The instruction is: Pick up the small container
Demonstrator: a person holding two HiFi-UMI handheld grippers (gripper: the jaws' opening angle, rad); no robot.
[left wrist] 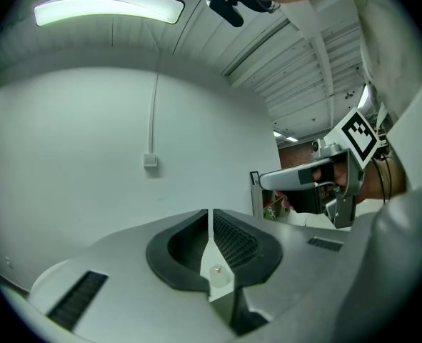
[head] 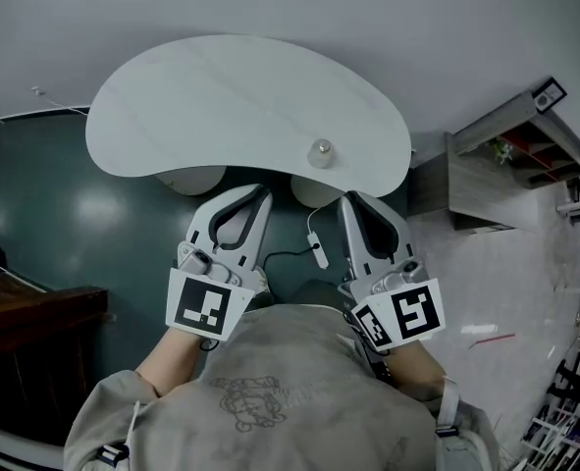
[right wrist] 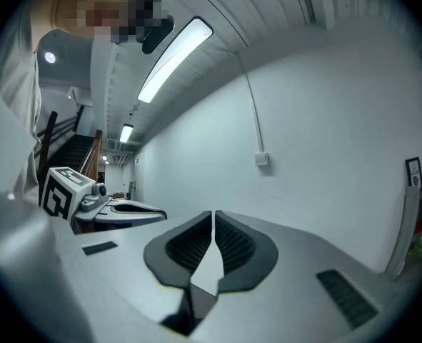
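Observation:
The small container (head: 321, 152), a pale round pot with a domed lid, stands near the front edge of the white kidney-shaped table (head: 221, 96). Both grippers are held close to the person's chest, short of the table. My left gripper (head: 264, 196) points at the table's front edge, left of the container, with its jaws shut and empty. My right gripper (head: 347, 200) sits just below and right of the container, also shut on nothing. In the left gripper view the container (left wrist: 218, 274) shows small through the gap below the closed tips (left wrist: 210, 214). The right gripper view shows closed jaws (right wrist: 213, 216) and no container.
A white cable with a small plug (head: 316, 248) hangs between the grippers. A wooden shelf unit (head: 486, 180) stands at the right of the table, and dark wooden furniture (head: 25, 322) is at the left. The floor (head: 83, 224) under the table is dark teal.

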